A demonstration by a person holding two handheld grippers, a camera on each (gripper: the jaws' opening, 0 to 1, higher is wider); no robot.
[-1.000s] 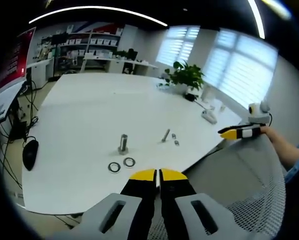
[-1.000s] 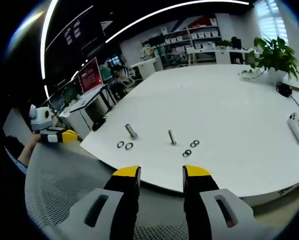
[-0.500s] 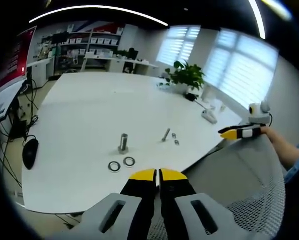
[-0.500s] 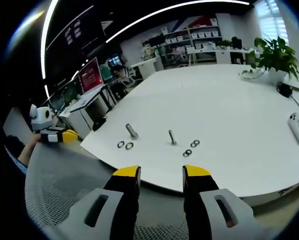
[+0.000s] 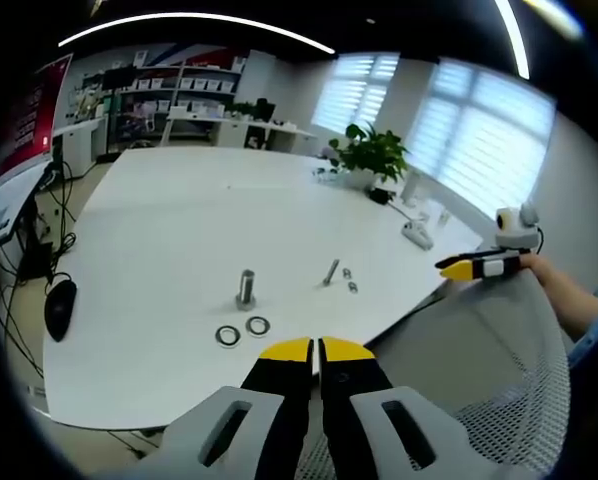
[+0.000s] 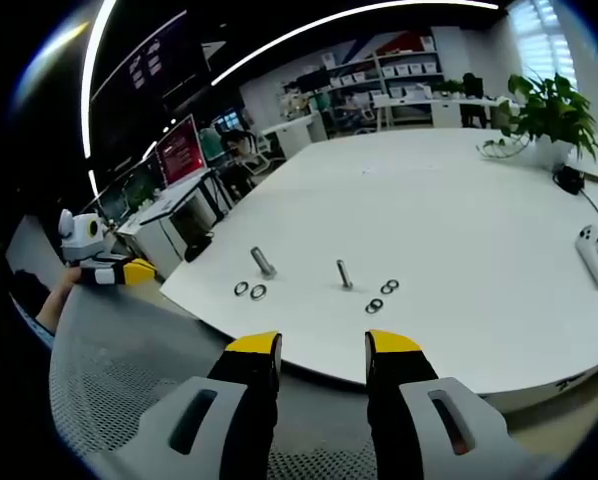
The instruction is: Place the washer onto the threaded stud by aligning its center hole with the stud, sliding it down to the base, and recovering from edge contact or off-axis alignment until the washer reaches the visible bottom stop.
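The left gripper (image 5: pixel 315 349), yellow-tipped with its jaws pressed together and empty, hangs off the white tabletop's (image 5: pixel 179 220) near edge. The right gripper (image 6: pixel 324 343), jaws parted and empty, waits likewise short of that edge; neither has begun a pick. Two flat metal ring washers (image 5: pixel 242 331) lie side by side near that edge, just before the thick upright threaded metal stud (image 5: pixel 245 287), likely staged for easy reach. A thinner metal stud (image 6: pixel 344 274) stands beside two small rings (image 6: pixel 383 296). No writing is legible.
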